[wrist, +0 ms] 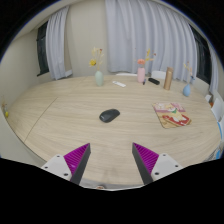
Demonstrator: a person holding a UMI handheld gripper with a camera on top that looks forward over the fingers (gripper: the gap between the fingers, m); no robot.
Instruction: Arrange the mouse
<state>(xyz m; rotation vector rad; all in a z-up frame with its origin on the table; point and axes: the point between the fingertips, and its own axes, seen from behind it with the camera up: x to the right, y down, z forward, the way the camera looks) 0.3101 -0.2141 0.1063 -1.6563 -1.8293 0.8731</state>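
Nearest to us, our gripper (112, 162) hangs above the near edge of the wooden table (60, 120), its two fingers spread wide with nothing between them; the purple pads (76, 157) face a gap of bare tabletop. We judge it is held open and back like this so we can line up on the target before reaching in.

Well beyond the fingers, near the middle of the table, lies the dark mouse (109, 115), resting alone on the wood and apart from everything else. To its right sits a patterned mouse mat (172, 116), which we take to be where the mouse belongs.

Farther off, along the table's far edge, stand several bottles (168, 77) and small items before the pale curtains (130, 35).
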